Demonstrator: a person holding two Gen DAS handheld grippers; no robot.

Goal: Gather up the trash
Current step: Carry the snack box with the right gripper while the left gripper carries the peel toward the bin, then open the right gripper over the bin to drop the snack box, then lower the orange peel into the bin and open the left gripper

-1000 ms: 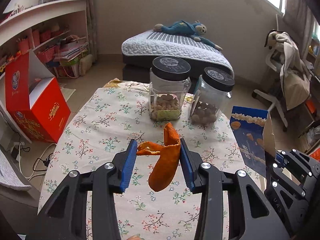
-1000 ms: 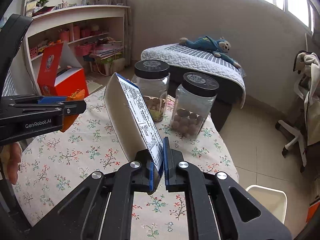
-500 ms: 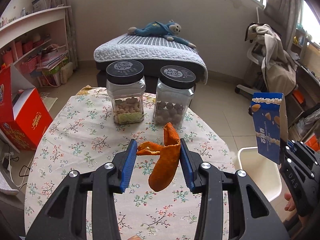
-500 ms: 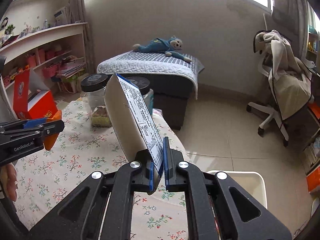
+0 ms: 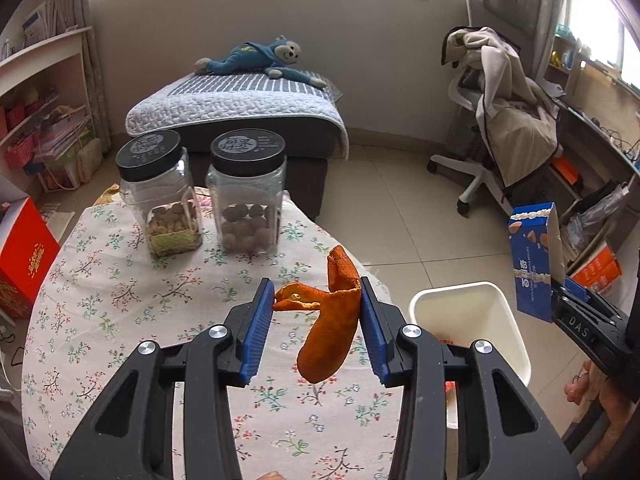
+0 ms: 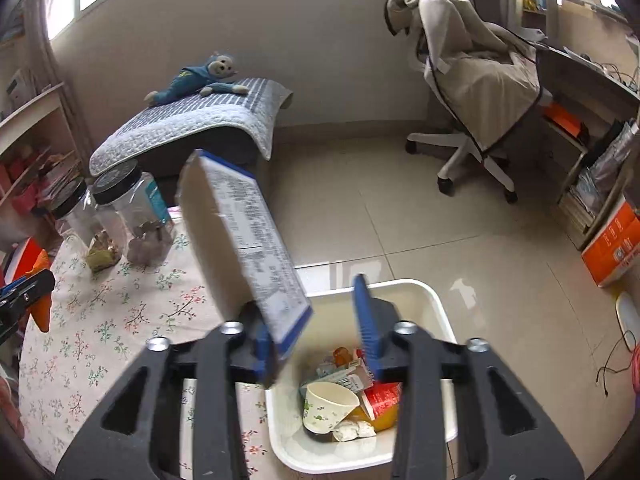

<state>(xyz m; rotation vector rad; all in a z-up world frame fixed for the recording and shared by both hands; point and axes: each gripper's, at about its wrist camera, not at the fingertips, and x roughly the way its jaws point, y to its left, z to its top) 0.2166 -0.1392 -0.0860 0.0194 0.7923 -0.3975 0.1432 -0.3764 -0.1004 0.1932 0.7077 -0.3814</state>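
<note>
My left gripper (image 5: 316,312) is shut on a curled orange peel (image 5: 328,324), held above the flowered tablecloth (image 5: 120,292) near the table's right edge. My right gripper (image 6: 316,312) hangs over the white trash bin (image 6: 436,300), and its jaws are opening. The blue and white carton (image 6: 240,236) leans against the left finger only, tilted and blurred, with a wide gap to the right finger (image 6: 366,312). In the left wrist view the same carton (image 5: 532,256) shows at the right, above the bin (image 5: 460,300). The bin holds a paper cup (image 6: 326,404) and wrappers.
Two clear jars with black lids (image 5: 160,196) (image 5: 248,192) stand at the table's far side. A red box (image 5: 24,256) sits on the floor at the left. A bed with a stuffed monkey (image 5: 256,60), a draped office chair (image 5: 500,120) and shelves ring the room.
Both hands swung right, from over the table toward the bin. The right gripper's jaws went from clamped on the carton to spread apart, and the carton tipped. The left grip on the peel is unchanged.
</note>
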